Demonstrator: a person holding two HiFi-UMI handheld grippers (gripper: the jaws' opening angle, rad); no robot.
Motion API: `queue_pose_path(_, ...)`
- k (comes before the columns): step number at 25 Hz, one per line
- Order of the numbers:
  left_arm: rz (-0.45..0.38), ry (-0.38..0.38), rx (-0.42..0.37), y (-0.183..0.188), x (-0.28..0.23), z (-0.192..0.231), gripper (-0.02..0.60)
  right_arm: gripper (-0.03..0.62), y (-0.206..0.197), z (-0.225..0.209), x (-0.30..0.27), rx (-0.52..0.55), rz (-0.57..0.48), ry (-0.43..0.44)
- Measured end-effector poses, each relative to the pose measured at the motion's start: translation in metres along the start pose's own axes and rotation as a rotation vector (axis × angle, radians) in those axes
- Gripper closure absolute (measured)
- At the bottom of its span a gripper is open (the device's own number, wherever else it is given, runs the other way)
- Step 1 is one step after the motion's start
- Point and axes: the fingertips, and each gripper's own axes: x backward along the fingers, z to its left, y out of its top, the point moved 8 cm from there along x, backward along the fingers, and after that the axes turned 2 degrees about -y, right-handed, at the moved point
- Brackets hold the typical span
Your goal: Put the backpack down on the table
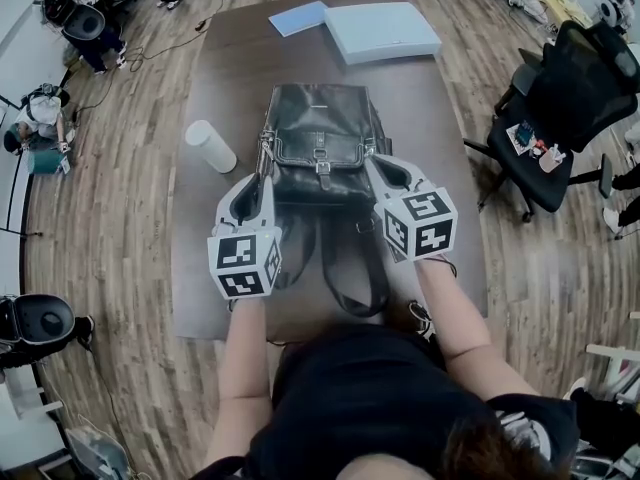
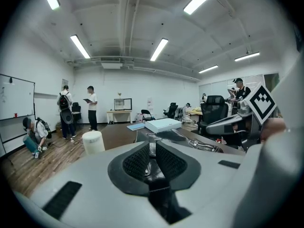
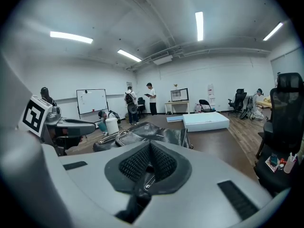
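Note:
A black leather backpack (image 1: 320, 138) lies flat on the dark table (image 1: 210, 248), its shoulder straps (image 1: 352, 268) trailing toward the person. My left gripper (image 1: 263, 170) is at the bag's near left corner and my right gripper (image 1: 377, 166) at its near right corner. In the left gripper view the pads (image 2: 137, 163) are closed, with a dark, metal-trimmed bit of the bag pinched between them. The right gripper view shows its pads (image 3: 162, 164) closed the same way over a strip with a metal edge, and the bag (image 3: 142, 133) stretches out ahead.
A white cylinder (image 1: 211, 146) stands left of the bag. A white box (image 1: 382, 30) and a blue folder (image 1: 297, 18) lie at the table's far end. A black office chair (image 1: 560, 108) is to the right. People stand and crouch at the far left.

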Motion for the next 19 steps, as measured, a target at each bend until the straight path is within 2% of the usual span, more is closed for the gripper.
queue_pose_path(19, 0.004, 0.0, 0.03, -0.0082, 0.0059, 0.0095, 0.52, 0.577, -0.0103, 0.0084, -0.0075, -0.002, 0.021, 0.006)
